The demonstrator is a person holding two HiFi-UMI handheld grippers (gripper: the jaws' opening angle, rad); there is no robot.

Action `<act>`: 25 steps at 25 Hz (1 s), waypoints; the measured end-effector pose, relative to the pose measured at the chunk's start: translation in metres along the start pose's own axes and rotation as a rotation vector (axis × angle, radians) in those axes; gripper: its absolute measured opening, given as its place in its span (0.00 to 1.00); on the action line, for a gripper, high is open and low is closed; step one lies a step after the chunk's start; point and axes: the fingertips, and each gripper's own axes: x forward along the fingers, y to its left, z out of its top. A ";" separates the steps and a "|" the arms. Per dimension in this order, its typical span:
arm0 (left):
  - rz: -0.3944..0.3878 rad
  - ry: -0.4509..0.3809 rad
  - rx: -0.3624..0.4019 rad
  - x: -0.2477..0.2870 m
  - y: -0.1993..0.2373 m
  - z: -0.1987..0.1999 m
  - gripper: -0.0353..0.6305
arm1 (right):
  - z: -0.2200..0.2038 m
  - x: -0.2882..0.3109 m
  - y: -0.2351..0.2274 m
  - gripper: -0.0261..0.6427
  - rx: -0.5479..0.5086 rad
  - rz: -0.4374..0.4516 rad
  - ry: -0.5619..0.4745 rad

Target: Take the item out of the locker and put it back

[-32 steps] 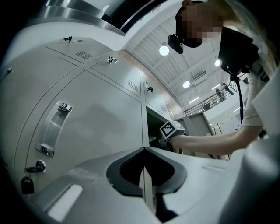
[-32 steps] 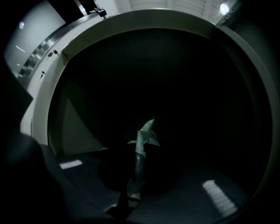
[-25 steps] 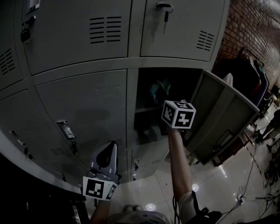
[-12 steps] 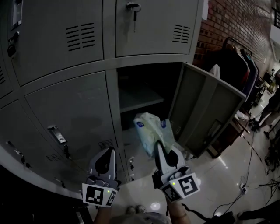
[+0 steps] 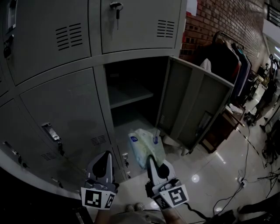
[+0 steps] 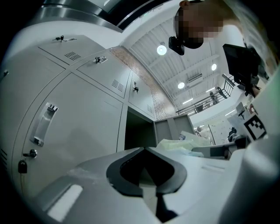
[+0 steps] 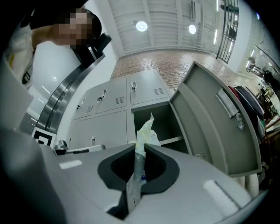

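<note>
Soft pale packet [image 5: 146, 146], crinkled plastic with small blue marks, is out of the locker [image 5: 65, 100] and held in the air before the lower edge of the open compartment. Right tongs [image 5: 151, 159] are clamped tight on its near edge; in the right gripper view the plastic [image 7: 142, 135] stands up thin between the pressed jaws. Left tongs [image 5: 106, 156] sit just beside, to the left, jaws together with nothing between them, facing a closed locker front.

Compartment is dark inside, with one shelf [image 5: 129, 94] across its upper part. Door [image 5: 192, 105] is swung wide to the right. A key [image 5: 116, 8] hangs in the locker door above. Glossy floor [image 5: 210, 175] below; brick wall [image 5: 218, 17] to the right.
</note>
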 end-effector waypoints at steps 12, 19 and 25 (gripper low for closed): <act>0.012 0.009 0.005 0.000 0.006 -0.004 0.06 | -0.006 -0.006 -0.005 0.06 0.019 -0.011 0.004; 0.017 0.009 0.008 0.002 0.008 -0.005 0.06 | 0.005 -0.008 -0.010 0.06 0.024 -0.005 -0.035; 0.030 0.009 0.014 0.003 0.014 -0.005 0.06 | 0.055 0.043 -0.017 0.06 -0.018 0.058 -0.088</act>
